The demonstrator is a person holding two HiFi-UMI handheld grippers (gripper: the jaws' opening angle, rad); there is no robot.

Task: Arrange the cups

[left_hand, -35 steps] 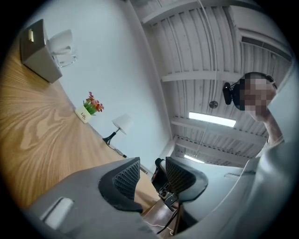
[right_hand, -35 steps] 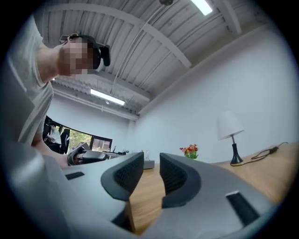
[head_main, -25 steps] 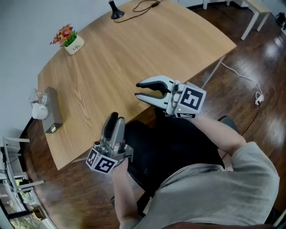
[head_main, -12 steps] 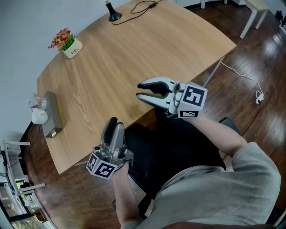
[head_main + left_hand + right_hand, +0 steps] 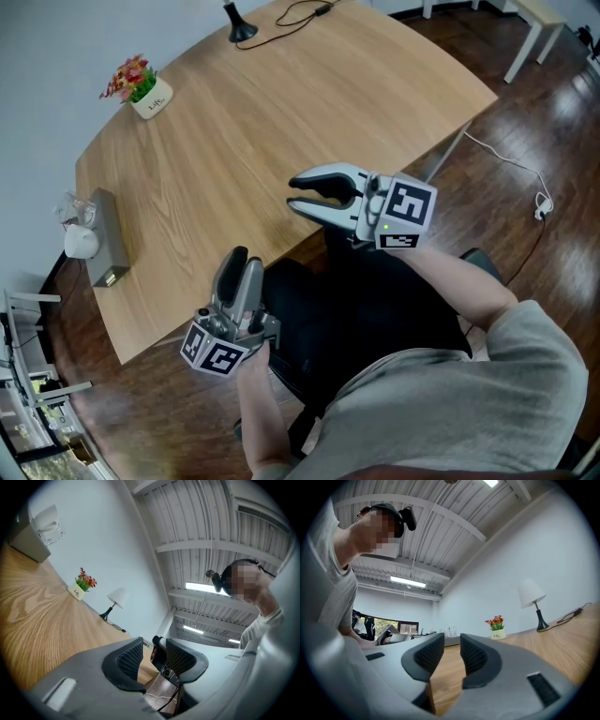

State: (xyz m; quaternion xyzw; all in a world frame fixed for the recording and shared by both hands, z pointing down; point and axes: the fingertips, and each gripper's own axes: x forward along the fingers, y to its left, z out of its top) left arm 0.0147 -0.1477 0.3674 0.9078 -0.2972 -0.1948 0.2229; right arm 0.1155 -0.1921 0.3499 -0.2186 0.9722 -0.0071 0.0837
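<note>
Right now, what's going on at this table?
A person is at the wooden table with a gripper in each hand. The left gripper and right gripper hover by its near edge, jaws apart and empty. The clear cups sit untouched by the grey box at the left end.

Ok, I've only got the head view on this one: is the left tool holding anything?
Observer: No. In the left gripper view the left tool has its jaws apart with nothing between them.
Operator: And the other one?
Observer: The right tool is empty too. The right gripper view shows its jaws apart, with only bare table beyond the gap.
Operator: What's that black base at the far end?
Observer: It belongs to a lamp with a white shade.
</note>
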